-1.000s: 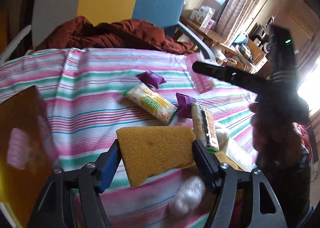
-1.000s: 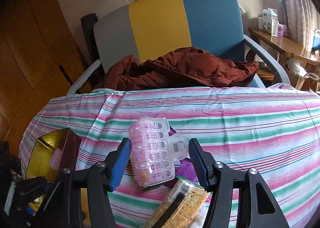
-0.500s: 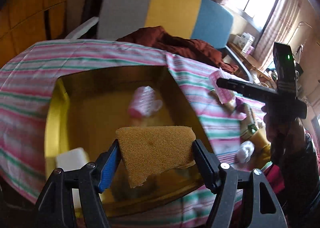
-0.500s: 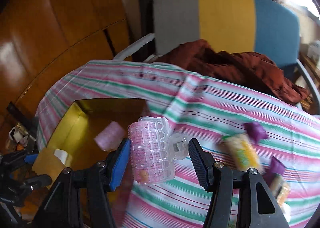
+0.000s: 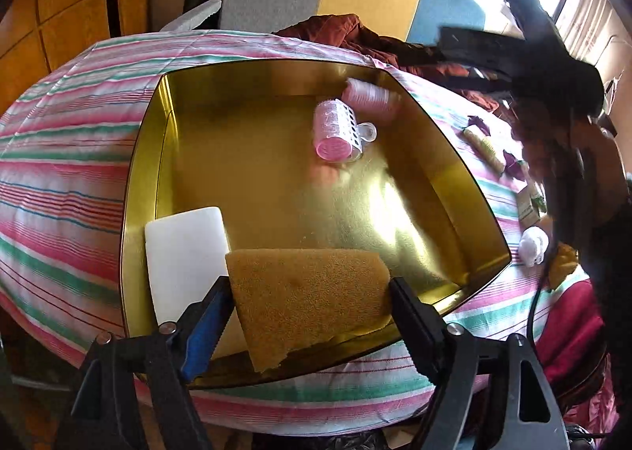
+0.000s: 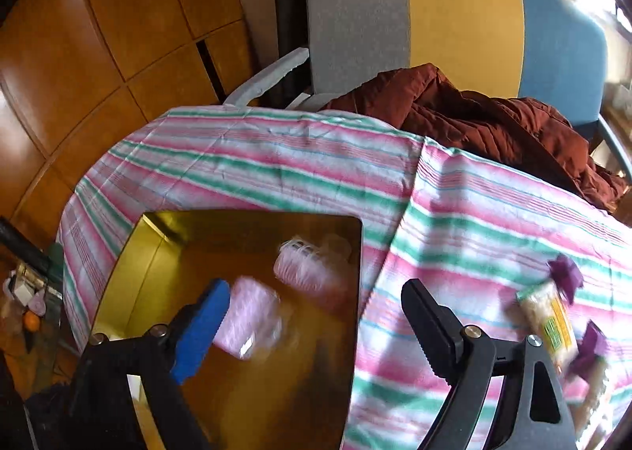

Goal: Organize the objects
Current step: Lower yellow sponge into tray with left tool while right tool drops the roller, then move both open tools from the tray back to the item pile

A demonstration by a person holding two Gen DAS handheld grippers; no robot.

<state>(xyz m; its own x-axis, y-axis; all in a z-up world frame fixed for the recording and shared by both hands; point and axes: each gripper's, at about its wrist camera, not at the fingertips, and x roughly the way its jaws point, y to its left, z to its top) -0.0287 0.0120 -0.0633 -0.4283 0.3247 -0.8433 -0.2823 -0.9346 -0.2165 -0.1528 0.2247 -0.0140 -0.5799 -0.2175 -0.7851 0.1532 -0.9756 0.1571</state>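
Note:
A gold metal tray (image 5: 142,158) lies on the striped tablecloth. Inside it are a pink hair roller (image 5: 337,130), a second, blurred pink roller (image 5: 367,94) and a white block (image 5: 185,252). My left gripper (image 5: 308,292) is shut on a yellow-brown sponge (image 5: 308,315), held above the tray's near edge. My right gripper (image 6: 316,325) stands open above the tray's (image 6: 252,218) right rim. A blurred pink roller (image 6: 249,323) sits loose beside its blue left finger, and another roller (image 6: 304,264) lies farther back. The right gripper shows as a dark shape (image 5: 513,55) in the left wrist view.
Snack packets with purple wrappers (image 6: 547,319) lie on the cloth right of the tray, along with a white wad (image 5: 533,244). A chair (image 6: 434,15) holding a rust-red jacket (image 6: 474,122) stands behind the table. Wooden panelling (image 6: 98,35) is on the left.
My left gripper has swung with the sponge from over the snacks to over the tray. My right gripper has opened and let go of the pink roller, which is now in the tray.

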